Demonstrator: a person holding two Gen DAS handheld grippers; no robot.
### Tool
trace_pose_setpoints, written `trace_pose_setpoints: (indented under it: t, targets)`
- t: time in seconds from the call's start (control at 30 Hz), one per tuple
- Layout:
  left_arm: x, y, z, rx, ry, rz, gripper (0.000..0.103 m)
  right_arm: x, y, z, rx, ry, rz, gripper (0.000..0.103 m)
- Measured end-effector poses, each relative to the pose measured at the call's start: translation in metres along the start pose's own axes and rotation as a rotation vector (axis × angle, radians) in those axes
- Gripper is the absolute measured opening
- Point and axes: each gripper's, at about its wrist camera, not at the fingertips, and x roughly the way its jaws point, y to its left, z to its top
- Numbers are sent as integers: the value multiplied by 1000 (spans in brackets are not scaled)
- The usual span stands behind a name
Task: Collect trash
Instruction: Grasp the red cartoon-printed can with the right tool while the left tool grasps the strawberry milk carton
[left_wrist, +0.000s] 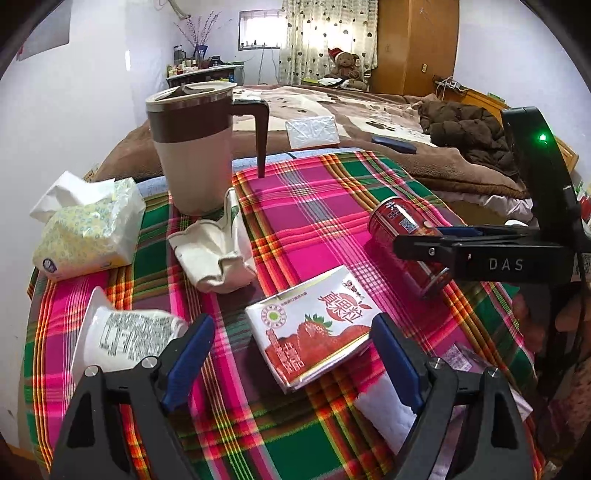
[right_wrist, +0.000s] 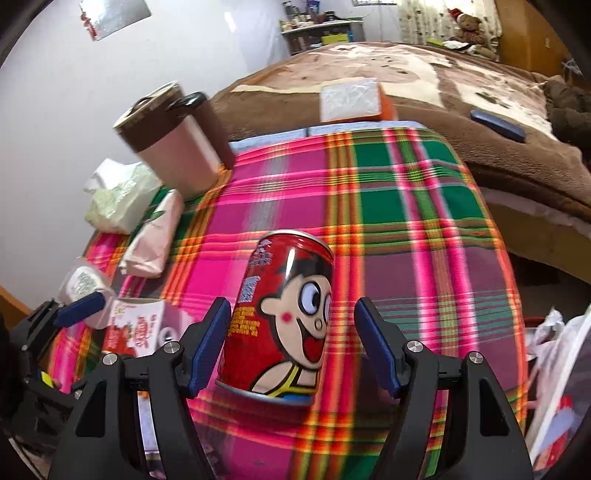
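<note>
A red drink can (right_wrist: 284, 317) with a cartoon face lies on its side on the plaid tablecloth (right_wrist: 406, 221), between the fingers of my right gripper (right_wrist: 291, 332), which is open around it. The can (left_wrist: 399, 229) and the right gripper also show at the right of the left wrist view. My left gripper (left_wrist: 291, 343) is open, its fingers on either side of a strawberry milk carton (left_wrist: 314, 328) lying flat. A white yogurt cup (left_wrist: 122, 332) lies left of it. A crumpled paper bag (left_wrist: 218, 247) lies near the middle.
A brown and cream lidded mug (left_wrist: 195, 147) stands at the back of the table, a tissue pack (left_wrist: 88, 229) to its left. A white paper (left_wrist: 384, 410) lies under the left gripper's right finger. A bed with a brown blanket (left_wrist: 369, 118) is behind. A plastic bag (right_wrist: 561, 387) hangs at the right.
</note>
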Motion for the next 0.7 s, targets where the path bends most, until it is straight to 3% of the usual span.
trace_pose_setpoints:
  t: [0.17, 0.53, 0.7]
  targets:
    - [8, -9, 10, 72, -1, 32, 93, 1, -9, 0, -2, 6, -24, 71]
    - [19, -23, 16, 148, 43, -4, 95, 1, -15, -1, -21, 8, -55, 70]
    - [24, -13, 12, 116, 70, -13, 95, 3, -15, -3, -25, 13, -40, 70]
